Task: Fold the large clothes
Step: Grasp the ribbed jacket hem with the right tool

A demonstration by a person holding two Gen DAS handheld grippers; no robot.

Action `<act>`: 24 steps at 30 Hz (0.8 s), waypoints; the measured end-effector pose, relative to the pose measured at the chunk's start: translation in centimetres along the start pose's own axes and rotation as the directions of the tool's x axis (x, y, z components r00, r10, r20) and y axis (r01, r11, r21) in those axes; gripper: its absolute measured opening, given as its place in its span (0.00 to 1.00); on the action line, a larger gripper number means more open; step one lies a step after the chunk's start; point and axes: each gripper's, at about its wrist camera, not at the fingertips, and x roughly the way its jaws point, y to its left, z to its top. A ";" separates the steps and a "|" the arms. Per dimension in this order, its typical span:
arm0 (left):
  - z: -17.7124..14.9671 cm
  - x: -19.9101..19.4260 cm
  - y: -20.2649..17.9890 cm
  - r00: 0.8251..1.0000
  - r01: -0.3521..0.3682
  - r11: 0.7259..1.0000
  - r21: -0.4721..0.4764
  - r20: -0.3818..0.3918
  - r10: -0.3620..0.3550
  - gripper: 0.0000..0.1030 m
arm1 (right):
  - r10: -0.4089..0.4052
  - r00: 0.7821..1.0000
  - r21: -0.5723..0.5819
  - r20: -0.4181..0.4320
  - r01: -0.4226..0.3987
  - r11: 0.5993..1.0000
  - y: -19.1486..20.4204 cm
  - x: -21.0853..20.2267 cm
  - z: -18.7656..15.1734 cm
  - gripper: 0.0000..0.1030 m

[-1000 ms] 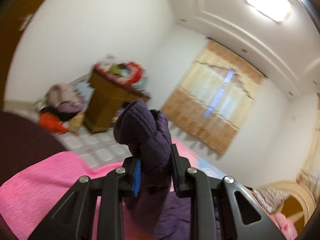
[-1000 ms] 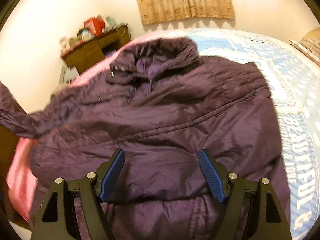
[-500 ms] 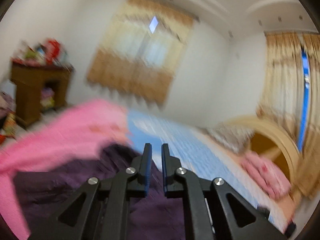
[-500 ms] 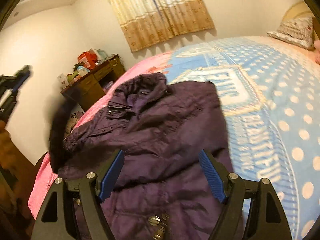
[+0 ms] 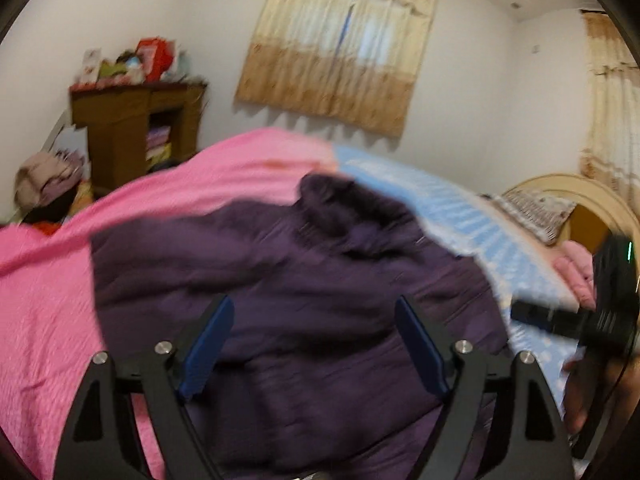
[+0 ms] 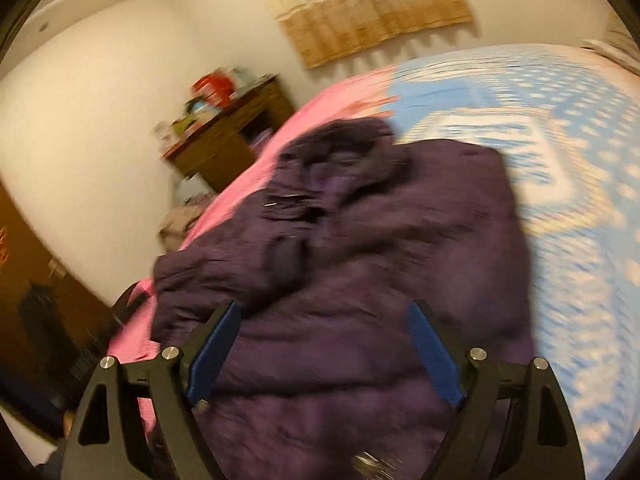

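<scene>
A dark purple padded jacket (image 5: 320,280) lies spread on the bed, collar at the far end, one sleeve folded across its front (image 6: 288,256). My left gripper (image 5: 316,344) hovers above the jacket's near part; its jaws are opening, wide apart, with nothing between the blue pads. In the right wrist view my right gripper (image 6: 324,352) also hangs over the jacket (image 6: 360,280), jaws opening, nothing pinched. The right gripper's black body (image 5: 612,300) shows at the right edge of the left wrist view, held by a hand.
The bed carries a pink blanket (image 5: 60,320) on the left and a blue dotted cover (image 6: 580,200) on the right. A wooden cabinet (image 5: 136,136) piled with things stands by the wall, clothes heaped beside it. A pillow (image 5: 536,212) and headboard lie far right.
My left gripper let go of the purple sleeve, shut briefly, then opened wide and dropped toward the jacket. The sleeve now lies on the jacket. My right gripper rose a little and stayed open.
</scene>
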 end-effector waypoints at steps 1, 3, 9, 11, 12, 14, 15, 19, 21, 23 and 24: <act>-0.6 0.2 0.6 0.999 -0.034 0.999 -0.004 -0.022 0.033 0.82 | 0.008 1.000 -0.018 -0.020 -0.009 1.000 0.8 1.2 0.7 0.83; -1.7 1.0 1.3 0.991 -0.110 0.994 -0.006 -0.079 0.109 0.82 | 0.014 0.997 -0.046 -0.078 -0.017 0.999 1.8 4.3 2.1 0.83; -4.1 3.8 2.4 0.975 -0.160 0.986 -0.053 -0.163 0.149 0.94 | 0.009 0.983 0.060 -0.181 0.002 0.998 0.3 12.1 3.4 0.80; -4.4 4.3 2.8 0.976 -0.145 0.985 -0.091 -0.177 0.127 0.96 | 0.079 0.977 0.075 -0.200 -0.065 0.995 0.5 13.5 3.3 0.50; -4.5 4.5 3.2 0.977 -0.139 0.983 -0.122 -0.182 0.115 1.00 | 0.103 0.974 0.068 -0.204 -0.091 0.994 0.9 13.8 3.1 0.44; -4.8 4.5 4.0 0.978 -0.124 0.978 -0.168 -0.188 0.091 1.00 | 0.097 0.974 0.034 -0.203 -0.092 0.995 2.0 13.6 2.9 0.06; -4.9 4.9 4.4 0.978 -0.118 0.978 -0.172 -0.188 0.085 1.00 | 0.086 0.980 0.027 -0.182 -0.082 0.996 2.2 13.0 3.0 0.05; -5.1 4.8 4.3 0.979 -0.121 0.979 -0.167 -0.180 0.090 1.00 | 0.102 0.992 -0.026 -0.076 -0.104 0.994 3.6 8.1 3.5 0.04; -5.1 5.0 4.1 0.979 -0.122 0.979 -0.166 -0.182 0.092 1.00 | 0.098 0.995 -0.060 -0.017 -0.099 0.993 3.9 4.6 3.8 0.04; -5.2 5.0 4.0 0.979 -0.124 0.979 -0.165 -0.181 0.093 1.00 | 0.083 0.996 -0.087 0.032 -0.080 0.993 3.6 1.5 4.0 0.04; -5.4 5.1 4.2 0.979 -0.127 0.979 -0.162 -0.182 0.097 1.00 | 0.077 0.995 -0.089 0.055 -0.072 0.993 3.1 -0.1 4.0 0.04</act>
